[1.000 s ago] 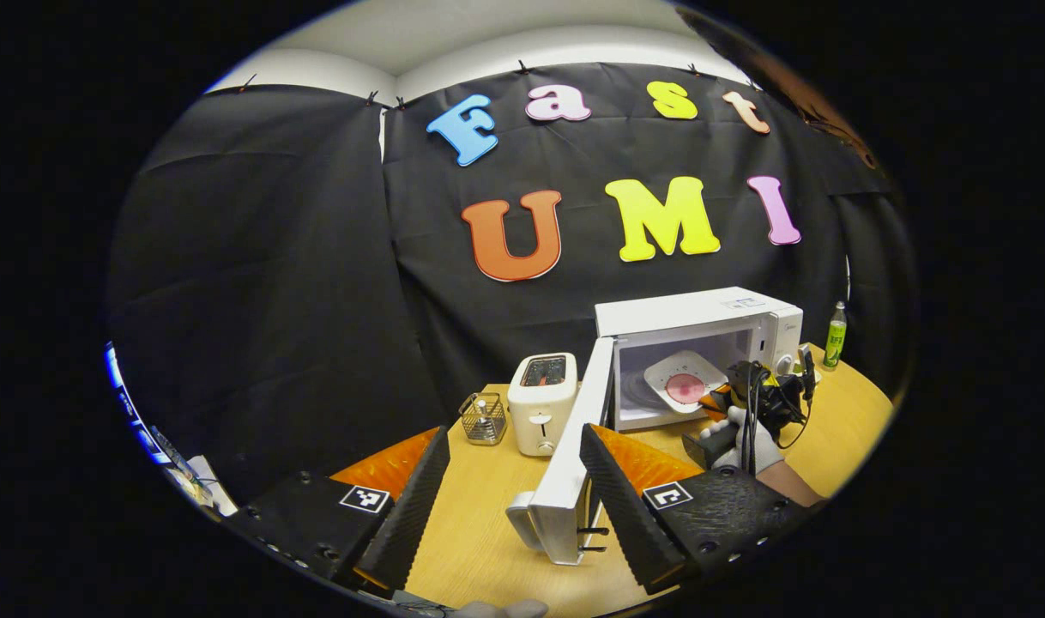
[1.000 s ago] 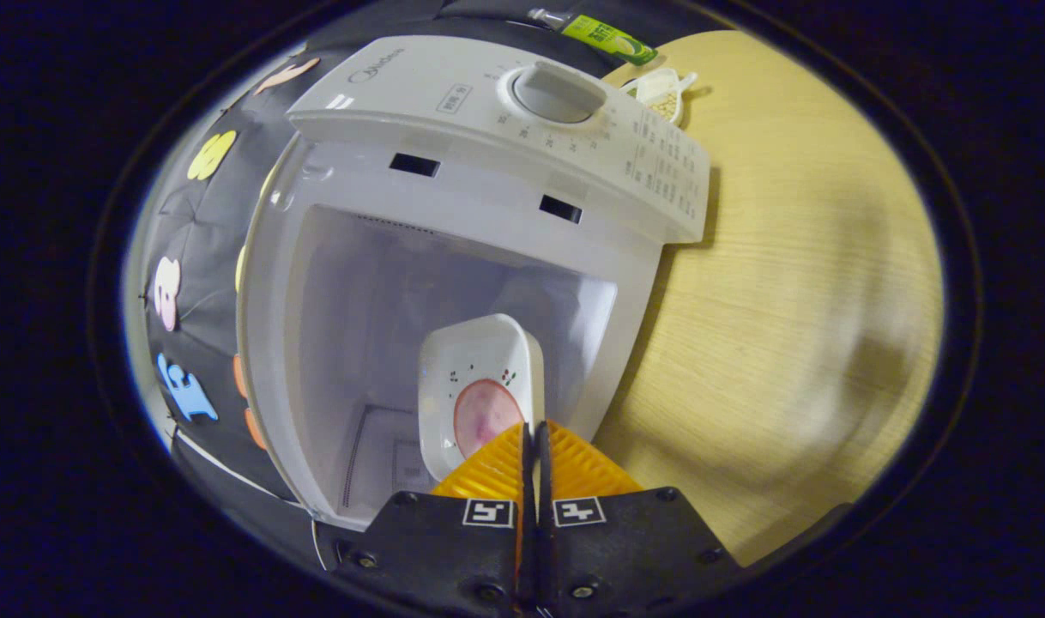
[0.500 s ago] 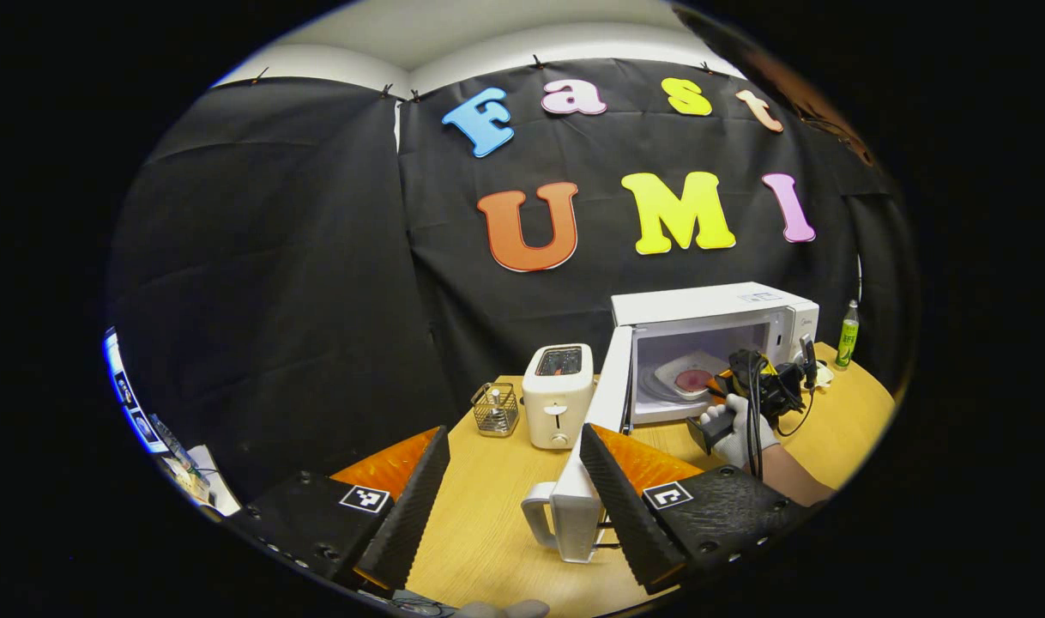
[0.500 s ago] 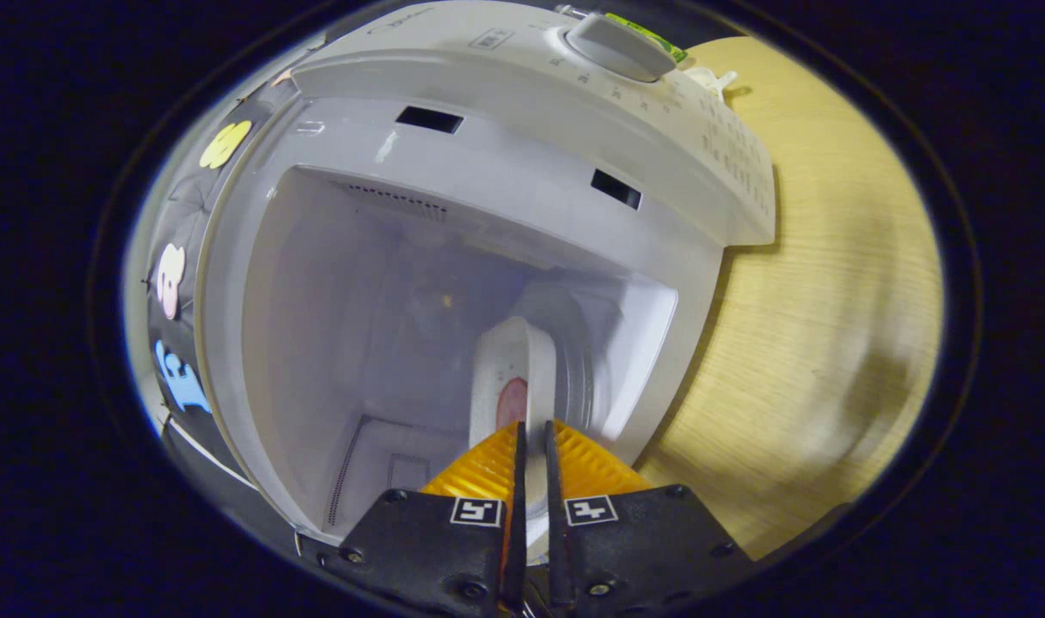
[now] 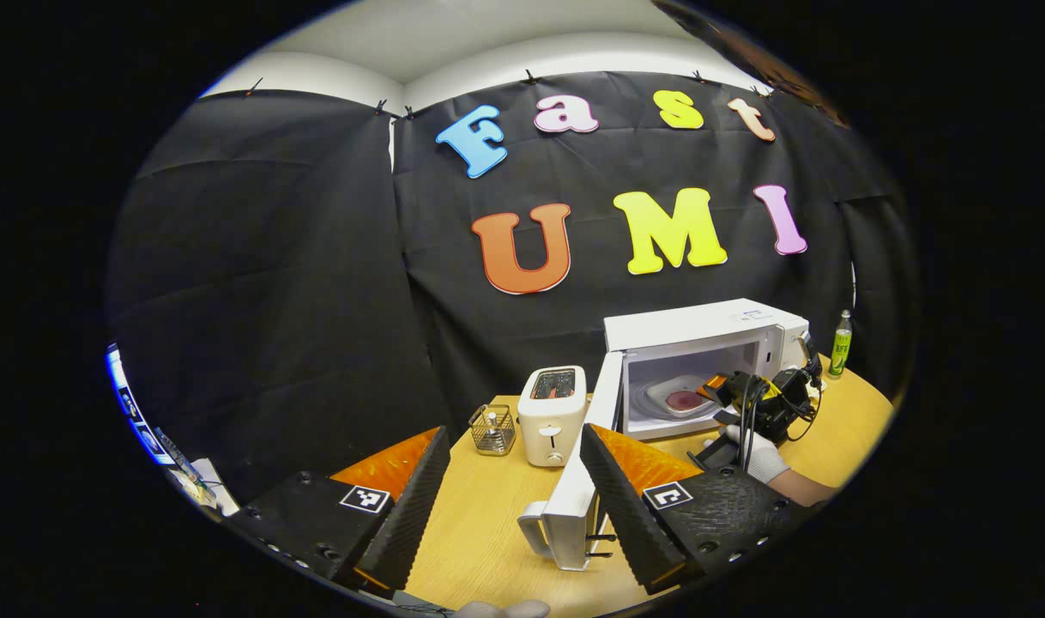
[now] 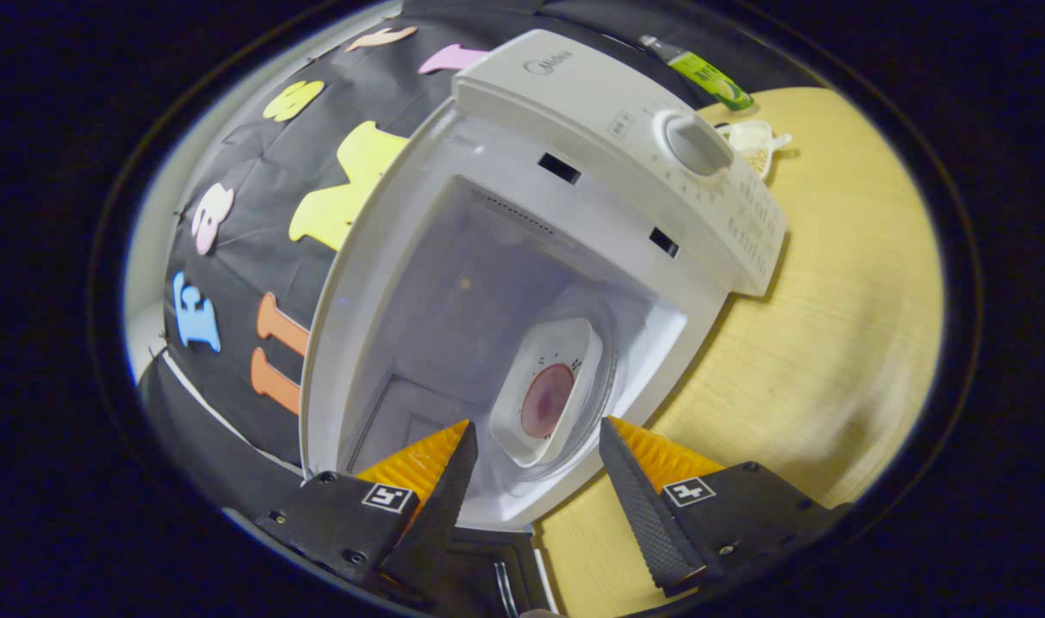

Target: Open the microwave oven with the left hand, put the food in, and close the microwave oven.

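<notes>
Black cloth walls a booth around a light wooden table (image 5: 488,532), and a white microwave oven (image 5: 703,326) stands at its far right. Its door (image 5: 587,463) is swung wide open toward the near side, the handle (image 5: 535,536) at its near end. In the left gripper view, the left gripper (image 5: 514,506) has its jaws spread wide, holding nothing, with the door's handle end between the two fingers but touching neither as far as can be seen.

In the right gripper view, the right gripper (image 6: 535,481) is also spread apart and empty, just in front of the oven's mouth. Inside the cavity, a white square plate (image 6: 546,390) with a round pink slice of food (image 6: 546,399) lies on the glass turntable (image 6: 604,378), clear of both fingers. A brand name is printed on the control panel (image 6: 703,184) above the round dial (image 6: 692,146); the smaller markings are too small to read.

Left of the oven stand a white toaster (image 5: 552,414) and a small wire basket (image 5: 492,427). A green-labelled bottle (image 5: 842,343) stands at the far right, with a small white dish (image 6: 754,142) of grains beside it. A white-gloved hand (image 5: 758,455) holds the right gripper.
</notes>
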The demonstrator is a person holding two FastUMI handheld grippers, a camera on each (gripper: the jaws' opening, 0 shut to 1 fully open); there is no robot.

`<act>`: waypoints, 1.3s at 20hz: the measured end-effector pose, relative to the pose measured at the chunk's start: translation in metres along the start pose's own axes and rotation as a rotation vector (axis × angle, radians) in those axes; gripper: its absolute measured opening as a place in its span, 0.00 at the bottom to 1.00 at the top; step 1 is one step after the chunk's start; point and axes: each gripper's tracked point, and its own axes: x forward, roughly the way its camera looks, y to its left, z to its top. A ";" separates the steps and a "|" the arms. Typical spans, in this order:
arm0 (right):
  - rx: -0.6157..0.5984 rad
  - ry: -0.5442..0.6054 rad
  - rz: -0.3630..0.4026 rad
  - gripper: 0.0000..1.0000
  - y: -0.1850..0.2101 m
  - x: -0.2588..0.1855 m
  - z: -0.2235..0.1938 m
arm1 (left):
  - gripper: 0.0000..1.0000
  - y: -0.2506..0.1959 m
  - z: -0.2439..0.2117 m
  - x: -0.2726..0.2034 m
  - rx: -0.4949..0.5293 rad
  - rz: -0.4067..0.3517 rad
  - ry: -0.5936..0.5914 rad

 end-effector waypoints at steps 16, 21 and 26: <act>-0.733 -0.038 -0.089 1.00 -0.003 -0.233 0.154 | 0.94 0.004 0.042 -0.013 -0.020 -0.057 -0.069; -0.863 -0.086 -0.159 1.00 -0.020 -0.302 0.206 | 0.95 0.022 0.033 -0.001 0.003 -0.017 -0.090; -0.878 -0.129 -0.201 1.00 -0.026 -0.348 0.232 | 0.95 0.029 0.021 0.012 0.032 -0.001 -0.091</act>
